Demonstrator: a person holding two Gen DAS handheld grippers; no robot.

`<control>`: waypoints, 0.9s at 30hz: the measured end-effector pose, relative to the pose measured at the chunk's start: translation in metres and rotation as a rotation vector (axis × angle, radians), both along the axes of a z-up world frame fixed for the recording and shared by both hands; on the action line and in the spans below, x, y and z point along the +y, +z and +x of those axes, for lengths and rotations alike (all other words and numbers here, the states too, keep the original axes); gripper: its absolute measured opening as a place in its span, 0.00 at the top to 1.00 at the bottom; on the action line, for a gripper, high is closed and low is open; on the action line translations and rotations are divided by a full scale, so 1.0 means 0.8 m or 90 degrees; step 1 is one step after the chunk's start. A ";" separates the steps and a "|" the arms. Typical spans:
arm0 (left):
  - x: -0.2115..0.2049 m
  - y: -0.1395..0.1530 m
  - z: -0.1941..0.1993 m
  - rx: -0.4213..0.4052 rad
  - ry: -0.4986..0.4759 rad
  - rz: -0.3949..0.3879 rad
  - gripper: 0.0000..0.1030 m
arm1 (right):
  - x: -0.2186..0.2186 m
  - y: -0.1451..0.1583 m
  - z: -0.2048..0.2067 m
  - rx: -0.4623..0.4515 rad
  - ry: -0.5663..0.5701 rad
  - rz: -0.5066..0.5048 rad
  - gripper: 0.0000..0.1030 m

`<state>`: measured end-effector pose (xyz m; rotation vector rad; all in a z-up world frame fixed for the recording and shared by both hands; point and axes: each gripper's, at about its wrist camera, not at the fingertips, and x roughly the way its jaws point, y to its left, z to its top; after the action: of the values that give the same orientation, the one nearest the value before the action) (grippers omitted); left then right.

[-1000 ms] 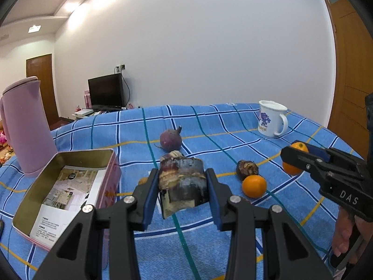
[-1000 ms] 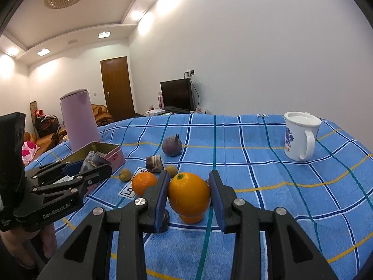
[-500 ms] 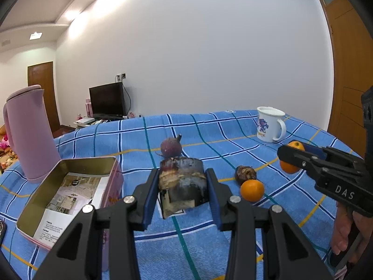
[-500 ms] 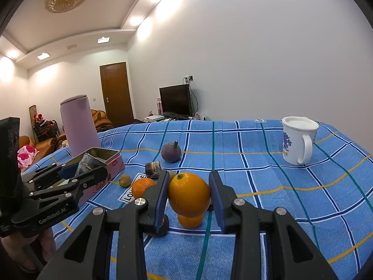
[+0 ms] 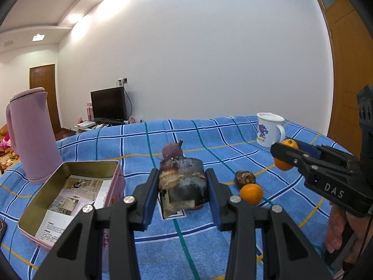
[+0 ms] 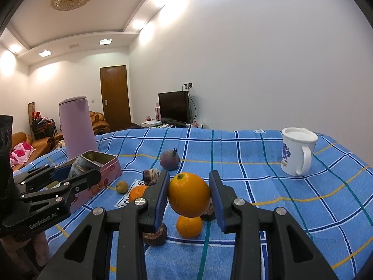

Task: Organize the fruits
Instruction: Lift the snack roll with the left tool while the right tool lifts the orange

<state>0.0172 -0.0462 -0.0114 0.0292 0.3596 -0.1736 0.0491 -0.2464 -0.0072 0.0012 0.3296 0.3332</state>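
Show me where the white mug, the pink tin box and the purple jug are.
white mug (image 6: 294,154): right wrist view, on its body.
pink tin box (image 5: 117,180): left wrist view, on its right wall.
purple jug (image 5: 32,135): left wrist view, on its body.

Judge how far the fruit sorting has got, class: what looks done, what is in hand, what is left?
Done: nothing yet; the tin box holds only paper. In hand: the left gripper clamps a dark, peeling chunk; the right gripper clamps an orange. Left: a purple fruit, small oranges and brown pieces on the cloth.
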 end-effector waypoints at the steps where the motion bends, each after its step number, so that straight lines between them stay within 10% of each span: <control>1: 0.000 0.000 0.000 0.000 0.000 0.001 0.60 | 0.001 0.000 0.002 0.001 0.001 -0.002 0.64; 27: 0.020 0.000 0.004 0.012 0.033 -0.010 0.60 | 0.051 -0.002 0.019 0.007 0.033 -0.018 0.64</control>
<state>0.0203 -0.0300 -0.0115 0.0025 0.3773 -0.1262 0.0644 -0.2058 -0.0084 -0.0331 0.3451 0.3806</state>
